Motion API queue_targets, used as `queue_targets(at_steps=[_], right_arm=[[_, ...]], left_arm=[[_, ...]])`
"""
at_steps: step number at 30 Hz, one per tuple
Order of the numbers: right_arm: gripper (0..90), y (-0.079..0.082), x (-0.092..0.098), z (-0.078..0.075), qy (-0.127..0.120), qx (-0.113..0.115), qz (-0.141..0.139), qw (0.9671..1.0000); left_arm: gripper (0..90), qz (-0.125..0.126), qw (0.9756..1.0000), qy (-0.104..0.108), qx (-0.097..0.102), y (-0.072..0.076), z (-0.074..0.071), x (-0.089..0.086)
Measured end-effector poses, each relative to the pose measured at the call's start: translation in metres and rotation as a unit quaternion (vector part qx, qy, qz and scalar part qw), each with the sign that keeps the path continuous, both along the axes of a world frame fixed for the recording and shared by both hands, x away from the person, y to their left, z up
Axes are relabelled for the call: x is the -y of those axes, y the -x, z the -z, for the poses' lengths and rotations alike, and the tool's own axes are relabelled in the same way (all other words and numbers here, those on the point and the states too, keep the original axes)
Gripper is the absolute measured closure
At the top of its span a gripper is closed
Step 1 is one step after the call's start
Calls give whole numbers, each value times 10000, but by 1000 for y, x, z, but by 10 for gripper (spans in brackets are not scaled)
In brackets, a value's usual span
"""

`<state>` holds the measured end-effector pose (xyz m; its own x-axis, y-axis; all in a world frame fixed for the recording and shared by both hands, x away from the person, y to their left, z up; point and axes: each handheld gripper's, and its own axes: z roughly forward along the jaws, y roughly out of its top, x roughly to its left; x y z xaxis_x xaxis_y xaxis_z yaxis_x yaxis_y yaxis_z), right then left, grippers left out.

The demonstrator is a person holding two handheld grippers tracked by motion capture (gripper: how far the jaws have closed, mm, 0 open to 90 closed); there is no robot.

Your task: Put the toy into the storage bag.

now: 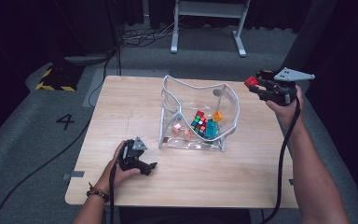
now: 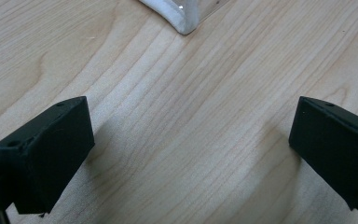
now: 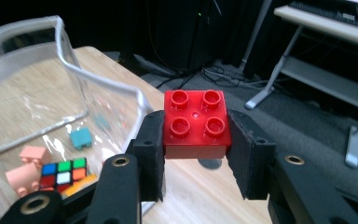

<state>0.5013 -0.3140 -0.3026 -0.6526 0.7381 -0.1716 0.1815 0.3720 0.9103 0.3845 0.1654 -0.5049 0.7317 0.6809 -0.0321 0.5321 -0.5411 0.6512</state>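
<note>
My right gripper [image 1: 255, 86] [image 3: 196, 154] is raised above the table's right side, just right of the clear bag's rim, and is shut on a red four-stud brick [image 1: 251, 82] [image 3: 196, 125]. The clear plastic bag [image 1: 165, 100] [image 3: 70, 60] stands open at the table's middle and holds a colour cube [image 1: 199, 121] [image 3: 64, 172], a teal piece [image 1: 211, 129] [image 3: 80, 137], an orange piece [image 1: 218, 115] and pink bricks [image 1: 177, 128] [image 3: 27, 168]. My left gripper [image 1: 150, 168] [image 2: 191, 149] rests low at the table's front left, jaws wide apart over bare wood, holding nothing.
The wooden table [image 1: 121, 107] stands on a grey floor with cables trailing off to the left. A white desk frame [image 1: 205, 23] stands beyond the far edge. The bag's white-edged corner [image 2: 179, 18] lies just ahead of my left gripper.
</note>
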Motion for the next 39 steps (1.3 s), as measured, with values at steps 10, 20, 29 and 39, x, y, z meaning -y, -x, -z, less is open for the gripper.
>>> queue_targets(at_steps=[10,20,29,39], right_arm=[[594,15,-35,-30,46,131,-669,9977],[593,17,-83,-29,480,-70,-1451,9882],[594,12,-118,-18,898,-364,-1822,9785],[593,2,-146,-1,1504,-735,-1982,9658]], left_arm=[[0,1,10000,-2,0,0,0,0],[0,0,10000,-3,-1,0,0,0],[0,5,10000,-5,0,0,0,0],[0,-2,10000,-2,-2,0,0,0]])
